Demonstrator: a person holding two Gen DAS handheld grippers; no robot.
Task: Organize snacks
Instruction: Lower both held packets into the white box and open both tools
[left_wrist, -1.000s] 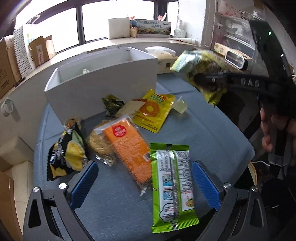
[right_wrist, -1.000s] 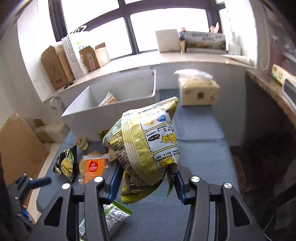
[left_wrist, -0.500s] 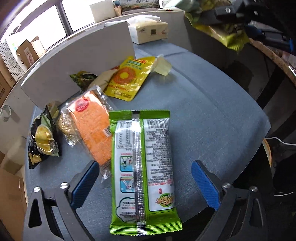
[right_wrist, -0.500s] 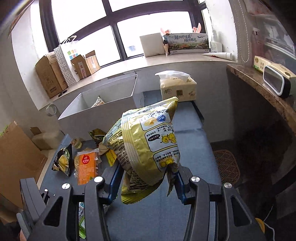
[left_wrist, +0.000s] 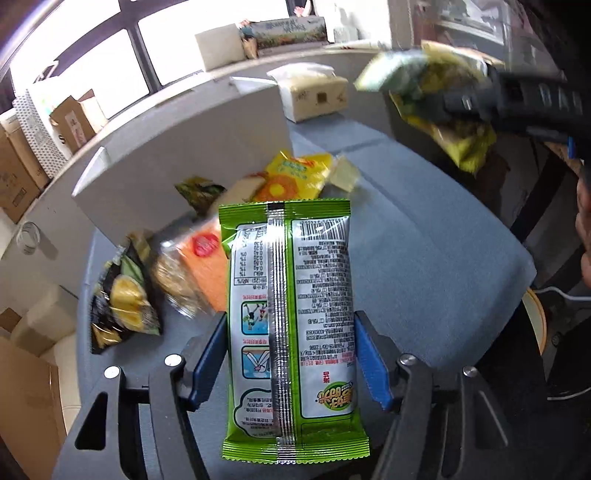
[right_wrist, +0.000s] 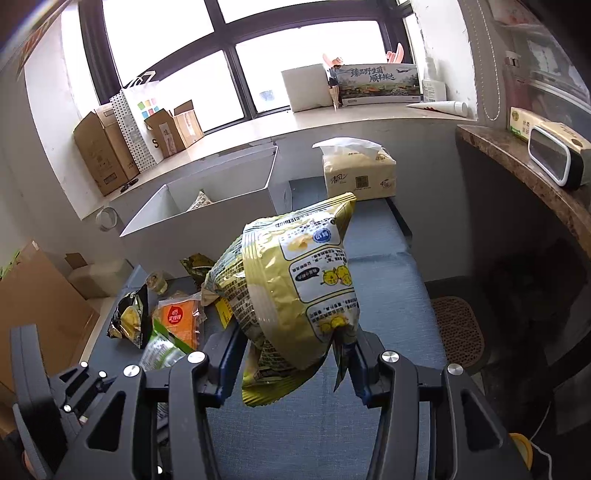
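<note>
Left gripper (left_wrist: 290, 363) has its blue pads closed in on both long edges of the green snack pack (left_wrist: 290, 317), back side up with the seam and barcode facing the camera, pack running up the centre of the left wrist view. Right gripper (right_wrist: 293, 360) is clamped on the lower end of the yellow chip bag (right_wrist: 295, 284), which hangs in the air mid-frame above the blue tabletop (right_wrist: 388, 280); the same bag shows blurred at upper right of the left wrist view (left_wrist: 424, 74). On the table left of centre sit the orange cracker pack (left_wrist: 208, 258), a black-and-yellow bag (left_wrist: 122, 299) and a yellow pouch (left_wrist: 291, 177) — the pouch lies just in front of the white bin (left_wrist: 177, 158). In the right wrist view the bin (right_wrist: 207, 218) is upper left of the bag, with one packet (right_wrist: 201, 199) inside. Tissue pack (right_wrist: 358, 173) stands right of the bin.
</note>
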